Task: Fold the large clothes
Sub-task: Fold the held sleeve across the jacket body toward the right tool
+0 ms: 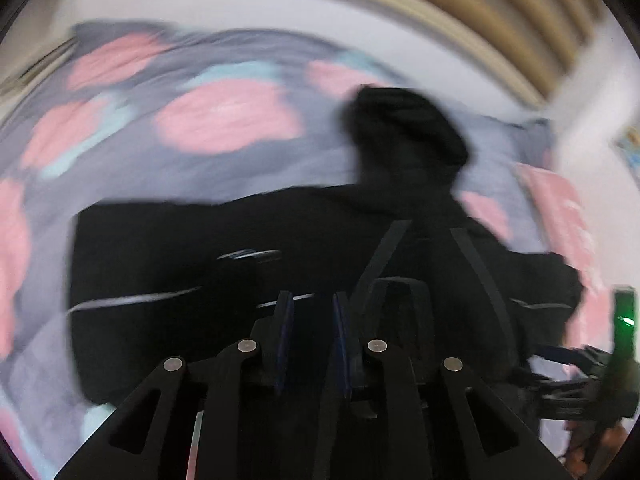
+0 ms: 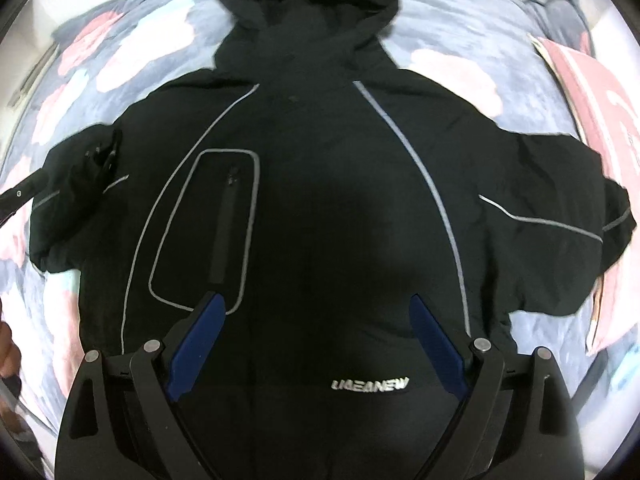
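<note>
A large black hooded jacket [image 2: 320,200] with grey piping lies front up on the bed, sleeves spread to both sides and hood [image 2: 308,12] at the far end. My right gripper [image 2: 316,308] hangs open and wide over the lower front, above the white logo [image 2: 370,385], with nothing between its blue pads [image 2: 200,340]. My left gripper [image 2: 102,152] sits at the jacket's left sleeve. In the blurred left wrist view its pads [image 1: 285,320] stand a narrow gap apart over the jacket [image 1: 200,260], with no cloth seen pinched between them.
The bed cover [image 2: 460,20] is grey-blue with pink and pale flowers. A pink flat thing [image 2: 592,92] lies by the right sleeve. A person's hand [image 2: 8,348] shows at the left edge. Beige slats [image 1: 480,12] and a white wall stand beyond the bed.
</note>
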`<state>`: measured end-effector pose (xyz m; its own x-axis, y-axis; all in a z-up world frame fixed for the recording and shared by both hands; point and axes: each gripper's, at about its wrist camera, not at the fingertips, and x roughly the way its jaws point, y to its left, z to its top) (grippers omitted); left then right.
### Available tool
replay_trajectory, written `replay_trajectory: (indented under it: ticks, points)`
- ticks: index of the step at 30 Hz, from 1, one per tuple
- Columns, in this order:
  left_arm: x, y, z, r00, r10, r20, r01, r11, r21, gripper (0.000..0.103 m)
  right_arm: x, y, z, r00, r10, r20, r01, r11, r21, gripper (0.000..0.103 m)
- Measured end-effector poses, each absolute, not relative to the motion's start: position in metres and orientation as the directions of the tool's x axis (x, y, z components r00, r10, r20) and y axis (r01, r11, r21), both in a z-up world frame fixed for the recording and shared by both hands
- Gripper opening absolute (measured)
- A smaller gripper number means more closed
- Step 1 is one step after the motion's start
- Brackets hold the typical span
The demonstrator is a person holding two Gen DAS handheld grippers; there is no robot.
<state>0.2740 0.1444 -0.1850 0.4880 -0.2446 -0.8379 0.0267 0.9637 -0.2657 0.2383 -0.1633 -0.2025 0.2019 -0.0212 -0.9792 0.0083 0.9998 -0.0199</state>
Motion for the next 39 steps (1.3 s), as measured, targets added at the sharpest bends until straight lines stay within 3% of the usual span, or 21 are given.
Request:
replay_trajectory:
  ticks: [3, 9, 10, 11, 13, 16, 19, 20, 23, 25, 28, 32, 39]
  points:
    - [0.273, 0.177, -0.207, 0.461, -0.193, -0.866, -0.039, 0.971, -0.237, 0.021, 0.241, -0.145, -0.209, 0.192, -0.014, -0.981, -0.042, 0.999, -0.023, 0.094]
    - [0.297, 0.184, -0.250, 0.406, -0.252, -0.878, -0.048, 0.954, -0.296, 0.022, 0.243, -0.119, -0.214, 0.187, -0.019, -0.982, -0.098, 0.994, -0.038, 0.094]
    - [0.302, 0.180, -0.259, 0.392, -0.252, -0.885, -0.039, 0.956, -0.290, 0.027, 0.242, -0.118, -0.215, 0.185, -0.024, -0.983, -0.099, 0.994, -0.043, 0.094]
    - [0.307, 0.177, -0.268, 0.376, -0.246, -0.893, -0.031, 0.960, -0.278, 0.043, 0.243, -0.118, -0.216, 0.181, -0.027, -0.983, -0.098, 0.994, -0.045, 0.094]
    - [0.313, 0.167, -0.281, 0.352, -0.251, -0.902, 0.011, 0.964, -0.264, 0.062, 0.243, -0.120, -0.219, 0.171, -0.033, -0.985, -0.090, 0.995, -0.049, 0.094]
    - [0.316, 0.154, -0.295, 0.338, -0.183, -0.923, 0.044, 0.983, -0.179, 0.069, 0.245, -0.125, -0.223, 0.159, -0.042, -0.986, -0.077, 0.996, -0.055, 0.094]
    - [0.315, 0.149, -0.300, 0.368, -0.135, -0.920, 0.040, 0.991, -0.129, 0.069, 0.246, -0.127, -0.227, 0.146, -0.040, -0.988, -0.065, 0.997, -0.050, 0.094]
    - [0.314, 0.150, -0.300, 0.380, -0.133, -0.915, 0.029, 0.991, -0.132, 0.064, 0.246, -0.128, -0.227, 0.145, -0.038, -0.989, -0.063, 0.997, -0.048, 0.094]
    - [0.310, 0.158, -0.293, 0.408, -0.120, -0.905, -0.022, 0.990, -0.141, 0.033, 0.244, -0.129, -0.227, 0.146, -0.029, -0.989, -0.064, 0.997, -0.039, 0.094]
    - [0.304, 0.161, -0.278, 0.437, -0.157, -0.885, -0.026, 0.982, -0.187, 0.026, 0.242, -0.129, -0.227, 0.148, -0.026, -0.989, -0.065, 0.997, -0.036, 0.094]
    - [0.293, 0.146, -0.241, 0.488, -0.227, -0.843, 0.051, 0.971, -0.232, 0.026, 0.237, -0.135, -0.225, 0.156, -0.020, -0.988, -0.055, 0.998, -0.029, 0.094]
    - [0.281, 0.104, -0.187, 0.505, -0.423, -0.752, 0.195, 0.905, -0.378, 0.026, 0.232, -0.153, -0.222, 0.168, -0.025, -0.986, -0.011, 1.000, -0.027, 0.094]
    - [0.288, -0.025, -0.152, 0.353, -0.696, -0.626, 0.455, 0.712, -0.535, 0.026, 0.216, -0.221, -0.209, 0.194, -0.081, -0.978, 0.153, 0.987, -0.051, 0.094]
